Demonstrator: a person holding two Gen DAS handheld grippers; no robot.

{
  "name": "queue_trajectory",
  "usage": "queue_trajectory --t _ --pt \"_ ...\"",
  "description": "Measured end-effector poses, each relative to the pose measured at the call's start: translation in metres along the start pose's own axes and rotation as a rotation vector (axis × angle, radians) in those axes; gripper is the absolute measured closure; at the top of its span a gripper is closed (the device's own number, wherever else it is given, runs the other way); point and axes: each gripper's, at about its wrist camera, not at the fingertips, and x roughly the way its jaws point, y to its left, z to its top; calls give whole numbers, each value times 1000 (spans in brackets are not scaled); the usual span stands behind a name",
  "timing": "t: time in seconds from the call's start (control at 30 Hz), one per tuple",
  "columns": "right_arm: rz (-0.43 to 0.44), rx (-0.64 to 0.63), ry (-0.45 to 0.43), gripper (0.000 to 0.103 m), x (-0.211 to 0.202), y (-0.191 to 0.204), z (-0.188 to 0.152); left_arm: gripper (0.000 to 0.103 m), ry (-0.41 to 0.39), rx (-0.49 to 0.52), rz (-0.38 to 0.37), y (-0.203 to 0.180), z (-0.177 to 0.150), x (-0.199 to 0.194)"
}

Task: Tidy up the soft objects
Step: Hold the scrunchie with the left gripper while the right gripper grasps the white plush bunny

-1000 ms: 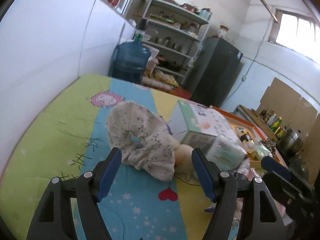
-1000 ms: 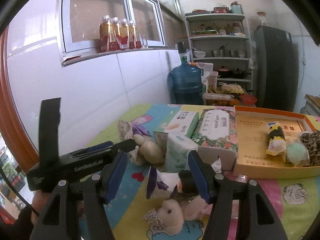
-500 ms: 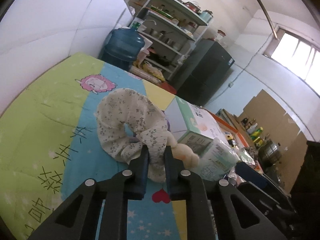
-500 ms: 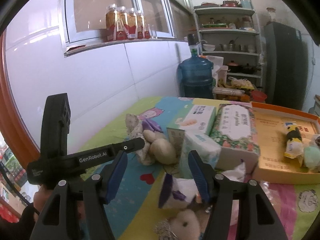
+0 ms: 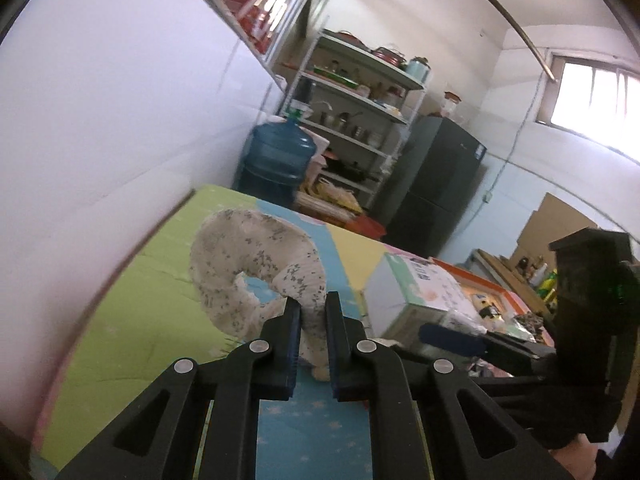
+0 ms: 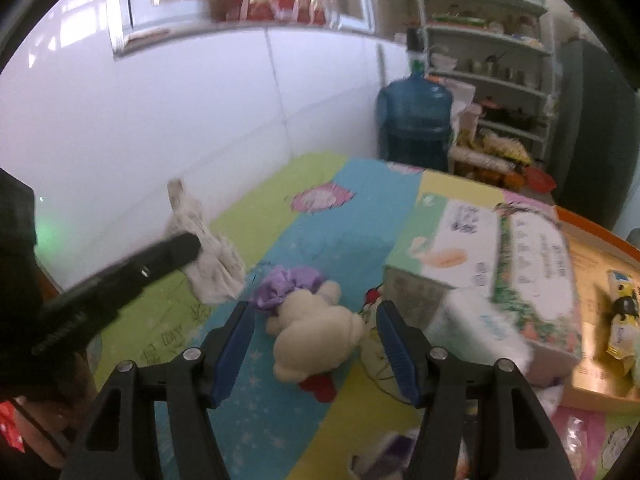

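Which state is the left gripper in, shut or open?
Shut on the floral scrunchie: the left gripper pads pinch its fabric, which hangs lifted off the mat in the right wrist view.

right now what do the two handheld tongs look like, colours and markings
Both the left tongs and the right tongs are black plastic with triangular cut-outs, round silver rivets at the joints and blue ribbed pads on the inner faces. White lettering runs along the left one's side in the right wrist view, too blurred to read.

Black hand-held gripper (image 6: 316, 340), blue pads (image 6: 234, 354)

Left gripper (image 5: 313, 312) clamped, right gripper (image 6: 316, 330) agape.
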Motion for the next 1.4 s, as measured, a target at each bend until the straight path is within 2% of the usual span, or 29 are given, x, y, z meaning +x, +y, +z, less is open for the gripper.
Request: queue_trajectory --t 0.1,0.27,0.4,0.6,0.73,0.8,0.83,0.87,0.97,1.4 --pt "14 -35 60 40 15 6 1 92 0 -16 16 13 -2 -1" --pt "-47 -103 128 40 36 14 6 92 16 -39 23 29 -8 1" --pt "-89 -152 167 40 49 18 11 92 19 -43 18 33 -9 2" --pt "-101 -184 192 38 62 22 15 92 19 -30 23 33 -12 3" --pt "-108 -177 173 42 60 23 11 92 25 -33 28 35 -15 1" --pt "-102 -170 163 52 57 23 8 92 27 -36 32 32 -14 1" --pt "-95 -163 153 61 55 22 7 92 28 -36 33 32 -15 1" --pt "-86 -154 142 63 52 22 6 92 29 -36 35 32 -15 1" --pt "-32 -119 105 63 41 21 3 92 29 -39 36 31 -16 1" --pt "87 -18 0 63 -1 19 -2 92 8 -12 36 21 -15 -11"
